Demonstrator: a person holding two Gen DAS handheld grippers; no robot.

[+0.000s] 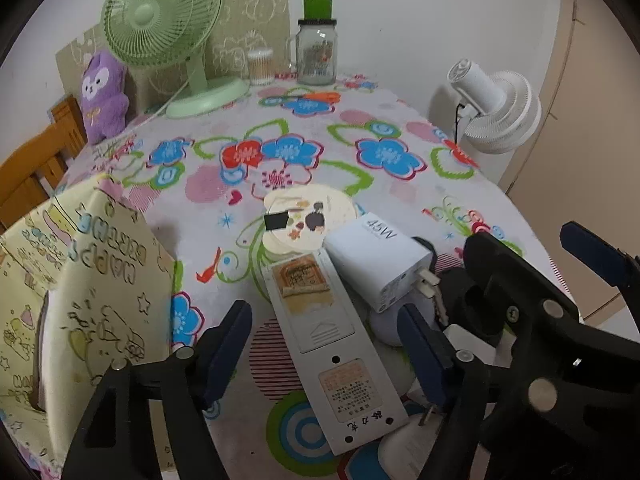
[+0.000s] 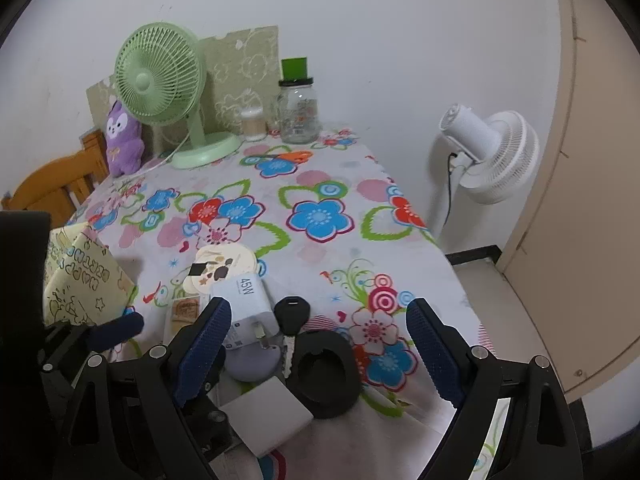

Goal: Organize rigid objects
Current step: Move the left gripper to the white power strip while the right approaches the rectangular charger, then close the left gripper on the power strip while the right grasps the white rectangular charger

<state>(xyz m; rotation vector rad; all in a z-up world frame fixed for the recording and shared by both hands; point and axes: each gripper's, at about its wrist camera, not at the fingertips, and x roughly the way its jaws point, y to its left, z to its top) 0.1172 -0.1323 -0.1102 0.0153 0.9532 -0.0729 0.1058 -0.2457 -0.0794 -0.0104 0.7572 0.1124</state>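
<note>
White plastic clutter waits between two open grippers on a flowered tablecloth (image 2: 320, 216).

Left gripper (image 1: 326, 350) stands wide open and empty, its fingers astride the long white remote (image 1: 332, 352), which lies face down and runs from 12 to 6 o'clock in that view. Right gripper (image 2: 320, 344) is equally wide and holds nothing; before it sit the 45W charger (image 2: 246, 300) at 11 o'clock, the black key (image 2: 292, 314) at 12, a black ring-shaped holder (image 2: 324, 376) just below, a flat white block (image 2: 266, 412) at 7 and a grey rounded thing (image 2: 250, 362), possibly a case, half hidden under the charger. The patterned paper bag (image 1: 80, 280) at 9 o'clock looks like the likely destination. Best to close the left fingers across the remote's narrow width near its middle, lifting level so the charger leaning against it does not topple.
</note>
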